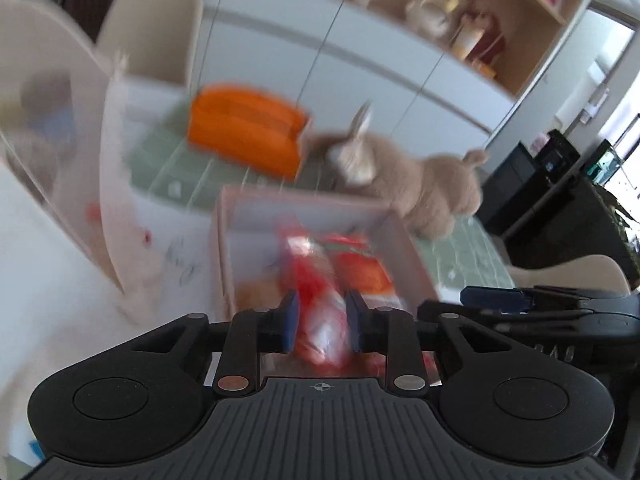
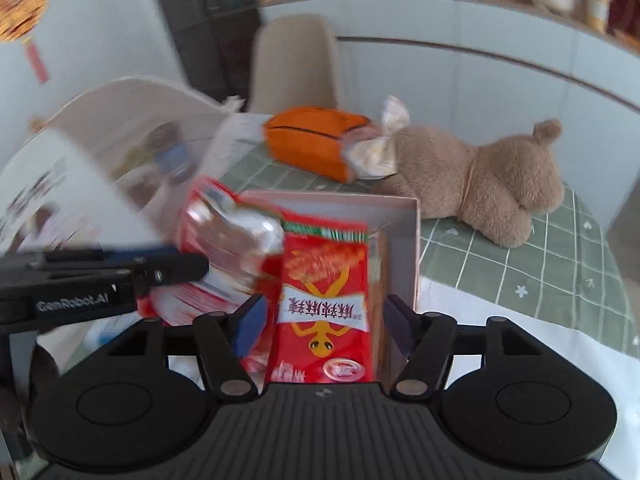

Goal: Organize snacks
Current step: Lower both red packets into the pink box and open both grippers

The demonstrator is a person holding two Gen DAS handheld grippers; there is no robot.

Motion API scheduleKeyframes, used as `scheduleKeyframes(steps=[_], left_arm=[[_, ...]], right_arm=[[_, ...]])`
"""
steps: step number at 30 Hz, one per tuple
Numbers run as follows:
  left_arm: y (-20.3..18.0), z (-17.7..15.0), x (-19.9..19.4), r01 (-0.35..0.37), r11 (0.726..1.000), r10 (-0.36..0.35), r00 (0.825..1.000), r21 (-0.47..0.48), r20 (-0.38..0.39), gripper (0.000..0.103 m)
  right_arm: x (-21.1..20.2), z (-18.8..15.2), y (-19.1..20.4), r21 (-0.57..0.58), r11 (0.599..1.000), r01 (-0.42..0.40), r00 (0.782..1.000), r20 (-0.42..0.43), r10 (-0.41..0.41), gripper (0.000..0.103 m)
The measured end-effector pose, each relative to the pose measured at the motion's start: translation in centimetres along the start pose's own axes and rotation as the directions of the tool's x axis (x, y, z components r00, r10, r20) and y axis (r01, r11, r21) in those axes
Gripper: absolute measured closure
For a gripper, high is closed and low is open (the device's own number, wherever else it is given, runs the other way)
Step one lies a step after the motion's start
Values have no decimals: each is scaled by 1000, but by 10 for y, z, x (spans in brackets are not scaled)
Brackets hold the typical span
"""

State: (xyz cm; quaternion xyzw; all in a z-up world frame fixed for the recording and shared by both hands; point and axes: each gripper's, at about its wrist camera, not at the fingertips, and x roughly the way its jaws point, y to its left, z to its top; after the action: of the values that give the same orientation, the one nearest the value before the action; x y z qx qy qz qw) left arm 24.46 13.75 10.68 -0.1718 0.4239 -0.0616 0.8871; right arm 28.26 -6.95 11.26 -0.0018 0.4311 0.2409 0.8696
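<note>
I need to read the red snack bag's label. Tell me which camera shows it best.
The right wrist view: the red snack bag is sharp, front printing facing the camera. The left wrist view shows only blurred red bags.

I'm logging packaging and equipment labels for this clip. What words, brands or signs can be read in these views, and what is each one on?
"GenRobot.AI": on the side of the left gripper, seen from the right wrist.
"麻辣": large characters, upside down, on the red snack bag; the rest of its band and its round logo are too blurred to read.
Silver and red snack bag: print blurred, unreadable.
Left wrist view: nothing can be read; all motion blur.
</note>
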Motion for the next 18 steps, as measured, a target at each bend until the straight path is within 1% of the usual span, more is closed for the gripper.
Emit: scheduleKeyframes(steps=[2, 3, 4, 5, 8, 9, 11, 14, 15, 17, 18], left_arm=[[9, -12, -3, -55, 998, 56, 998, 19, -27, 74], [13, -19, -7, -83, 996, 84, 996, 32, -40, 74], [20, -27, -11, -120, 992, 122, 991, 40, -52, 73], [28, -36, -16, -168, 985, 170, 983, 42, -63, 69], [54, -58, -30, -287, 958, 288, 955, 29, -77, 70], [61, -66, -34, -306, 952, 307, 948, 22, -82, 70], [77, -81, -45, -326, 945, 323, 942, -10, -91, 70], [95, -101, -51, -381, 922, 372, 921, -70, -113, 70], [99, -107, -52, -386, 918, 376, 920, -88, -112, 70], [94, -115, -55, -384, 919, 378, 922, -87, -80, 70], [90, -118, -55, -369, 925, 363, 928, -84, -84, 70]], right_arm=[[18, 2, -9, 76, 997, -7, 999, -46, 11, 38], [22, -2, -9, 91, 996, -17, 998, -65, 23, 38], [23, -8, -7, 79, 997, -28, 997, -75, 34, 38], [23, -13, -4, 49, 998, -29, 996, -81, 33, 38], [21, -32, 10, -49, 999, -20, 995, -94, 16, 38], [20, -38, 15, -70, 997, -17, 995, -99, 10, 38], [16, -49, 22, -92, 996, -20, 995, -104, 10, 38], [8, -64, 31, -132, 991, -33, 995, -99, 20, 38], [6, -69, 34, -136, 990, -43, 994, -106, 28, 38], [6, -81, 38, -142, 988, -53, 992, -125, 35, 38], [7, -86, 39, -147, 988, -53, 990, -134, 34, 38]])
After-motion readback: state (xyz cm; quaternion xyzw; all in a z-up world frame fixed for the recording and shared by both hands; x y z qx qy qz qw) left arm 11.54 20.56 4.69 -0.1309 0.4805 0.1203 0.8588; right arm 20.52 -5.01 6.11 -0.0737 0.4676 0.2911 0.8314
